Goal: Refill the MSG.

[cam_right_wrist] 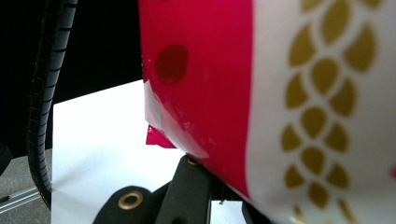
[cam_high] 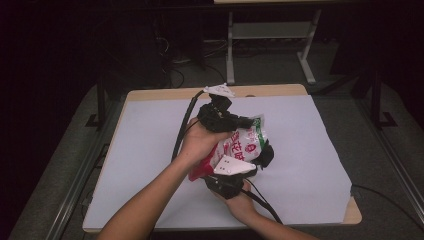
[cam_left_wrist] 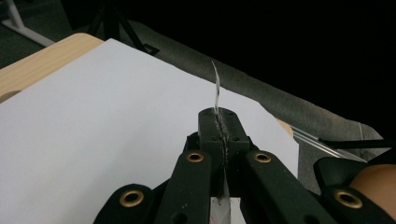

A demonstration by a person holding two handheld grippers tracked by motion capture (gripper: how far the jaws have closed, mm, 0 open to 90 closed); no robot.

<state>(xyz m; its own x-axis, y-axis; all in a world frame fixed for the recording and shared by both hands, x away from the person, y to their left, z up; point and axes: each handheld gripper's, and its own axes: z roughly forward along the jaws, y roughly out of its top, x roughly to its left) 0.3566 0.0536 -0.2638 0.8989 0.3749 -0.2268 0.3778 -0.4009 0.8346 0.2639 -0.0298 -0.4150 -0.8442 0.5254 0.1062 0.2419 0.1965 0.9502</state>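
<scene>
A snack bag [cam_high: 246,142], white with red and green print, is held up over the white-covered table [cam_high: 150,150] between both grippers. My left gripper [cam_high: 248,121] comes in from the upper left and is shut on the bag's top edge. In the left gripper view its jaws [cam_left_wrist: 219,116] pinch a thin edge of the bag [cam_left_wrist: 217,88], seen end-on. My right gripper [cam_high: 264,154] grips the bag from below right. In the right gripper view the bag's red and white side with gold ovals [cam_right_wrist: 261,93] is pressed close, hiding most of the jaws [cam_right_wrist: 219,191].
The wooden table rim [cam_high: 352,215] shows around the white sheet. Black cables [cam_high: 182,127] trail from both grippers, one of them at the left in the right gripper view [cam_right_wrist: 39,116]. A white desk frame [cam_high: 270,30] stands behind the table on the dark floor.
</scene>
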